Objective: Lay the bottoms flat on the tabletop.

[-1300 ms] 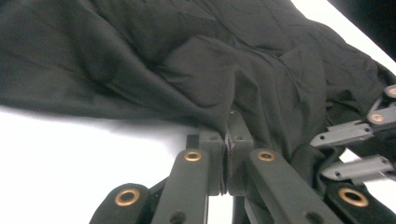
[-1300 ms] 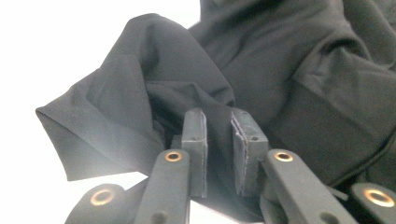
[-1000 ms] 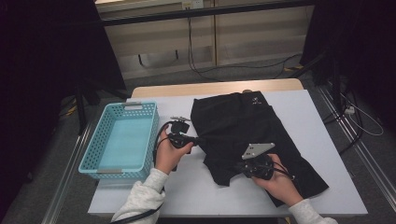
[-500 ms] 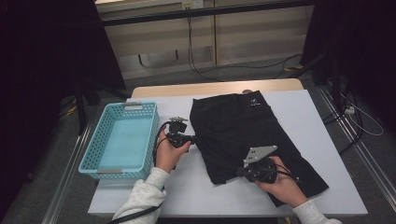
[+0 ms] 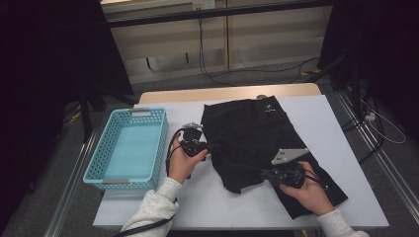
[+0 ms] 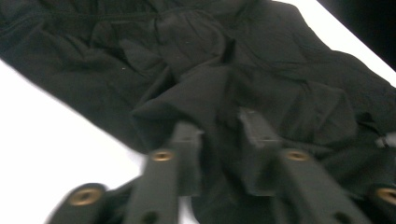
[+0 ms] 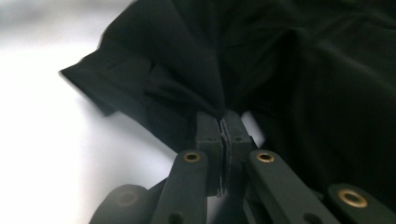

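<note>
The black garment (image 5: 262, 143) covers the middle and right of the white table (image 5: 227, 207). Left of the garment, a bare strip of table offers passage; the left gripper (image 5: 210, 146) and its hand occupy that strip at the garment's left edge. Beyond the strip stands the turquoise basket (image 5: 96, 168), whose raised walls block level travel. In front of the garment, bare table runs along the near edge. The right gripper (image 5: 262, 174) and its hand lie over the garment's near part.

The left hand-held gripper (image 6: 218, 135), jaws just opening, straddles black garment (image 6: 261, 79).
</note>
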Action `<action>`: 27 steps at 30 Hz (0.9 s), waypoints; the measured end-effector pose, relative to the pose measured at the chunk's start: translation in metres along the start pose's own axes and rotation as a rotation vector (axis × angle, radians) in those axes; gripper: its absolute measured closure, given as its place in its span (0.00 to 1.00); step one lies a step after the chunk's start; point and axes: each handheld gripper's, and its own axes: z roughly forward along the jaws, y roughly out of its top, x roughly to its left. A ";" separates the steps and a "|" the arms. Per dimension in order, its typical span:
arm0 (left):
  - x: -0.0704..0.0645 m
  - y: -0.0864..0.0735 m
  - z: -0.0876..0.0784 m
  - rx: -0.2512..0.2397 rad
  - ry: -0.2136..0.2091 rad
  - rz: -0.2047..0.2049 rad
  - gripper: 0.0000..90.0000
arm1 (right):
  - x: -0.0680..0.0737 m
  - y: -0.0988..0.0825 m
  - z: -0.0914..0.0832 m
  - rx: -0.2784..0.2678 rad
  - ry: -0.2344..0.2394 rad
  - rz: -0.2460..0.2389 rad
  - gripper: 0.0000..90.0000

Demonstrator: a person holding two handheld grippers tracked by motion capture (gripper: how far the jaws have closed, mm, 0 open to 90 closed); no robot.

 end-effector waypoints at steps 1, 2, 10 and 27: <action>0.000 0.000 -0.001 0.001 0.009 0.004 0.64 | -0.003 -0.001 -0.003 -0.008 -0.012 0.012 0.98; -0.001 -0.001 -0.002 0.003 0.015 0.004 0.58 | -0.006 -0.002 -0.005 -0.014 -0.022 0.024 0.98; -0.009 -0.007 -0.010 0.025 0.021 0.039 0.44 | -0.007 -0.004 -0.003 0.024 -0.073 0.027 0.97; -0.015 -0.029 0.013 0.091 0.027 0.048 0.61 | -0.009 -0.004 -0.003 -0.009 -0.094 0.037 0.94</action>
